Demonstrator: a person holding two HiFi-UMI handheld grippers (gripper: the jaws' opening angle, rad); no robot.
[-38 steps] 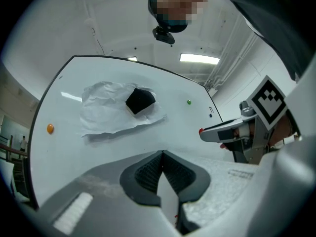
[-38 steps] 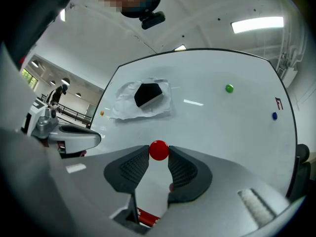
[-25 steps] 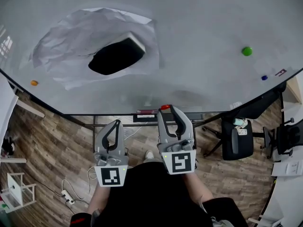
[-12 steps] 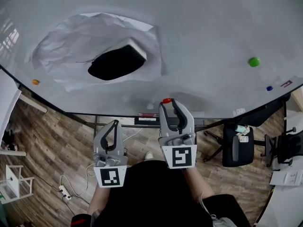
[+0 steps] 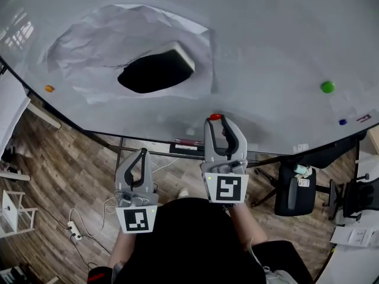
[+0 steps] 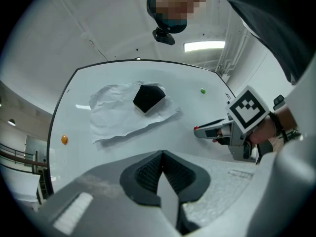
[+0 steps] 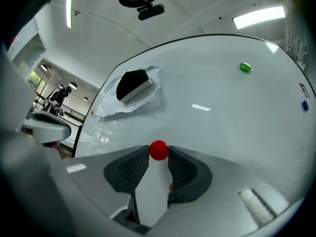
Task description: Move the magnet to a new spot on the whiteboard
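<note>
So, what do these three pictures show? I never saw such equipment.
No robot: a person holds a two-jaw gripper in each hand. One picture comes from a head camera looking down; the others from a camera on each gripper. Ahead is a whiteboard with a crumpled white paper sheet under a black block, plus a round green magnet, an orange magnet and a blue magnet. The right gripper pinches a round red magnet in its jaws; the left gripper has its jaws shut, empty.

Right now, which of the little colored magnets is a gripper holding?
The red magnet, pinched at the right gripper's jaw tips. The orange magnet, green magnet and blue magnet sit untouched on the whiteboard.
</note>
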